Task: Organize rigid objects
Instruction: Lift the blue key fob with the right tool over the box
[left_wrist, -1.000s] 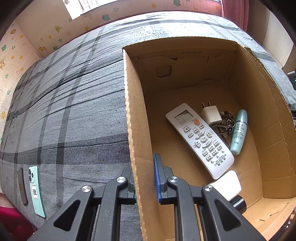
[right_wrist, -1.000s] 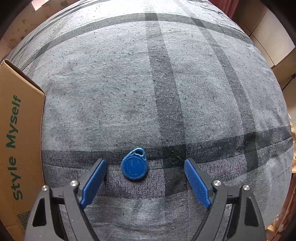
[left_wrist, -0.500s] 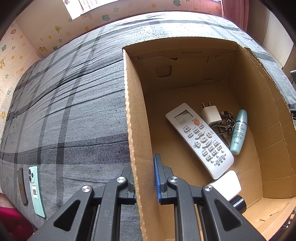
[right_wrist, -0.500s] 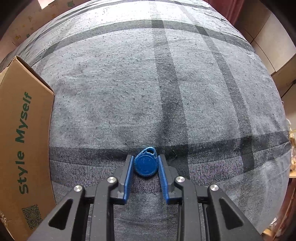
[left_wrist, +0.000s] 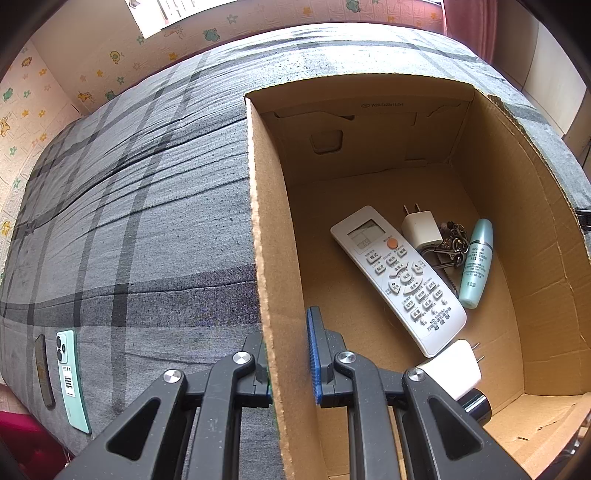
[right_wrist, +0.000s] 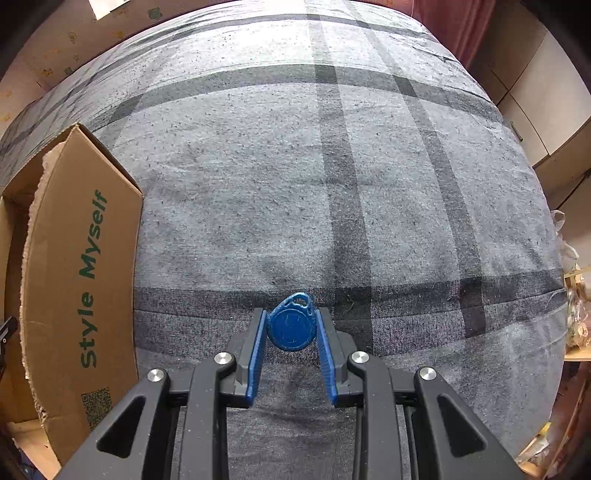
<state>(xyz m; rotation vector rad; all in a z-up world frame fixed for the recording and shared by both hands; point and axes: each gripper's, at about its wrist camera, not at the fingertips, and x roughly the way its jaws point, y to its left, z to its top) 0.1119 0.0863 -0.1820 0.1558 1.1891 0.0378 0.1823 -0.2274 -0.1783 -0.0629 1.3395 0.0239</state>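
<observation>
while our right tongs (right_wrist: 290, 325) pinch the blue fob (right_wrist: 292, 326) and our left tongs (left_wrist: 286, 347) clamp the box wall (left_wrist: 273, 258), a remote (left_wrist: 397, 275) lies boxed; the phone (left_wrist: 72, 380) at 8 o'clock waits.

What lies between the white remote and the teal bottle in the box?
In the left wrist view, a white charger plug and a bunch of keys lie between remote and bottle.

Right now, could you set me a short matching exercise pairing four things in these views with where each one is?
Things:
1. blue key fob
2. white remote control
3. mint green phone
4. left gripper

Places:
A. lying on the grey plaid cover, outside the box
B. clamped on the cardboard box's side wall
C. pinched between the right gripper's pads
D. lying on the box floor

Pairs: 1-C, 2-D, 3-A, 4-B
</observation>
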